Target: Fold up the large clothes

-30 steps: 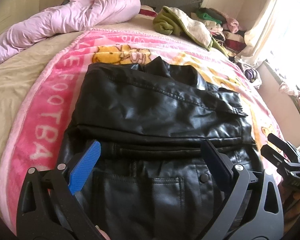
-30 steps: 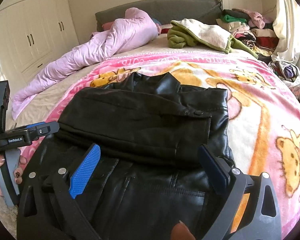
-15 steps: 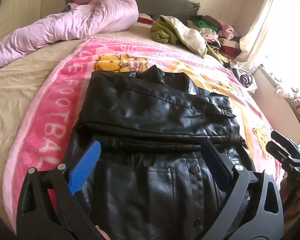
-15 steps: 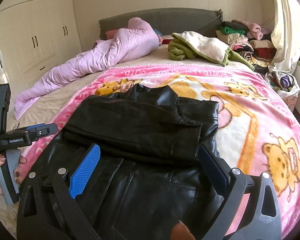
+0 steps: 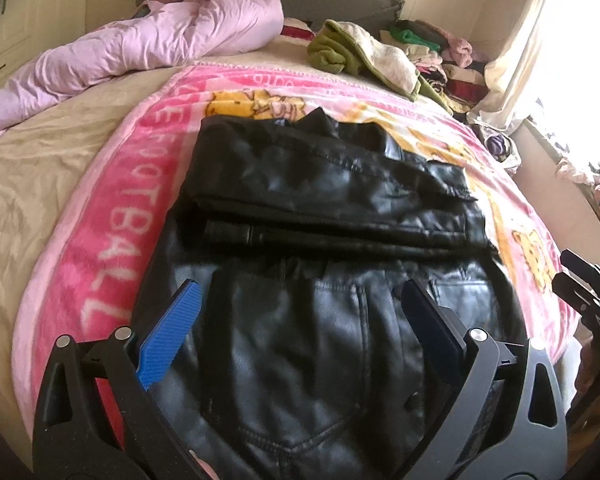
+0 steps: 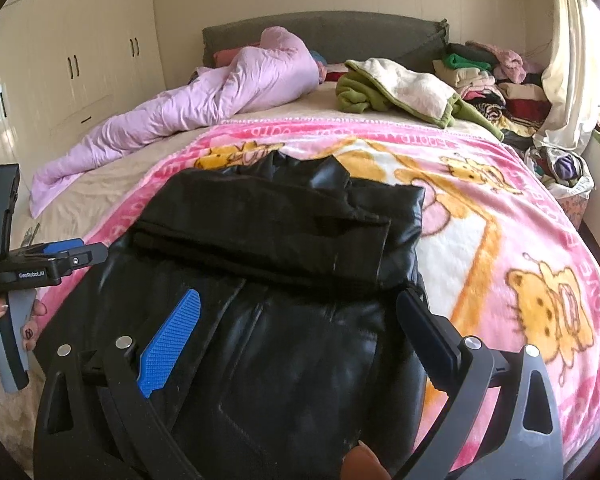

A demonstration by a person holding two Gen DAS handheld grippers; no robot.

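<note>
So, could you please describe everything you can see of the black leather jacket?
The black leather jacket looks like glossy, creased leather or imitation, with stitched seams, snap buttons and a front pocket. It lies flat on the pink cartoon blanket, sleeves folded across its upper half, collar pointing toward the headboard. Both open grippers hover over its lower half; neither visibly touches it.

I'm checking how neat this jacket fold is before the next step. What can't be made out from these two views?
- Near hem of the black jacket: in both wrist views, cut off by the bottom edge and covered by each hand-held gripper's frame.
- Jacket's underside and tucked sleeves: hidden under the folded upper layer.
- Pile of clothes by the curtain: too small and jumbled to count.
- Right hand-held gripper: only a sliver at the left view's edge.
</note>
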